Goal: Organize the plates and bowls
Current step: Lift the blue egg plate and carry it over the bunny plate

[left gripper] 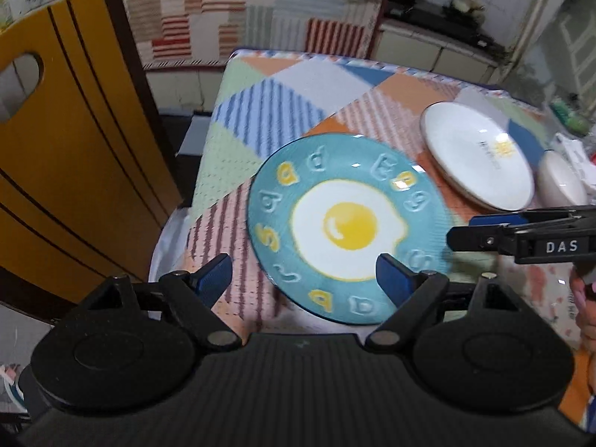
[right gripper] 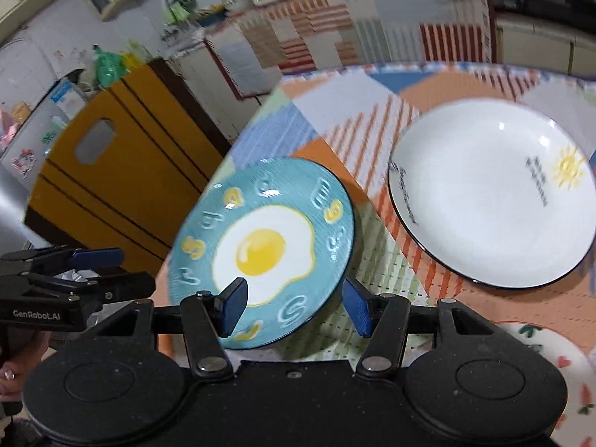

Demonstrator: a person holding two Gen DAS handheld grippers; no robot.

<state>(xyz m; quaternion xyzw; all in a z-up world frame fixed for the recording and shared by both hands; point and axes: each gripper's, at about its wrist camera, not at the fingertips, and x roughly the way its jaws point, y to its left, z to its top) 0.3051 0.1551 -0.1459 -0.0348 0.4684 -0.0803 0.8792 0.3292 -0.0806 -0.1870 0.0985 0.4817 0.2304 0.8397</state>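
A teal plate (left gripper: 346,227) (right gripper: 260,249) printed with a fried egg lies near the table's left edge. My left gripper (left gripper: 303,275) hovers open over its near rim, the pads apart and touching nothing. From the right, my right gripper (right gripper: 296,307) hangs open over the same plate's near right rim, with nothing gripped. Each gripper shows side-on in the other's view: right gripper (left gripper: 462,229), left gripper (right gripper: 126,272). A white plate (left gripper: 476,156) (right gripper: 491,193) with a small sun motif lies further right, and a white bowl (left gripper: 562,182) stands beside it.
The table wears a patchwork cloth (left gripper: 260,111). A yellow wooden chair back (left gripper: 74,149) (right gripper: 111,193) stands close to its left edge. A dish with heart and carrot prints (right gripper: 558,368) sits at the near right. Behind is a cloth-covered counter (left gripper: 242,18).
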